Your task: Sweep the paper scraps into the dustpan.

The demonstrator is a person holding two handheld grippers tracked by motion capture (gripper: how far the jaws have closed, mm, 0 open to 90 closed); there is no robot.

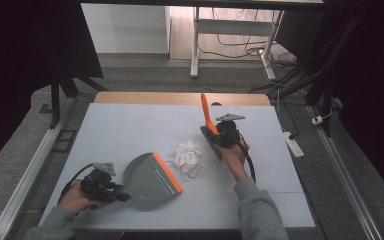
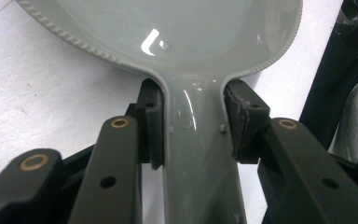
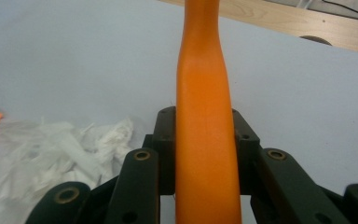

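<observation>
A grey dustpan (image 1: 147, 178) with an orange lip lies on the white table, its mouth facing a heap of white paper scraps (image 1: 187, 157). My left gripper (image 1: 121, 194) is shut on the dustpan handle (image 2: 198, 154), and its pads (image 2: 151, 123) press both sides of the neck. My right gripper (image 1: 214, 134) is shut on the orange handle (image 3: 205, 116) of a brush (image 1: 208, 117) that stands just right of the scraps, handle pointing up and away. The brush head near the table is mostly hidden behind the gripper. The paper scraps (image 3: 51, 149) lie to the lower left in the right gripper view.
The white table top (image 1: 130, 130) ends in a wooden strip (image 1: 180, 98) at the far edge. Beyond it stand a desk frame (image 1: 196, 45) and loose cables on the floor. A power strip (image 1: 294, 144) lies off the table's right side.
</observation>
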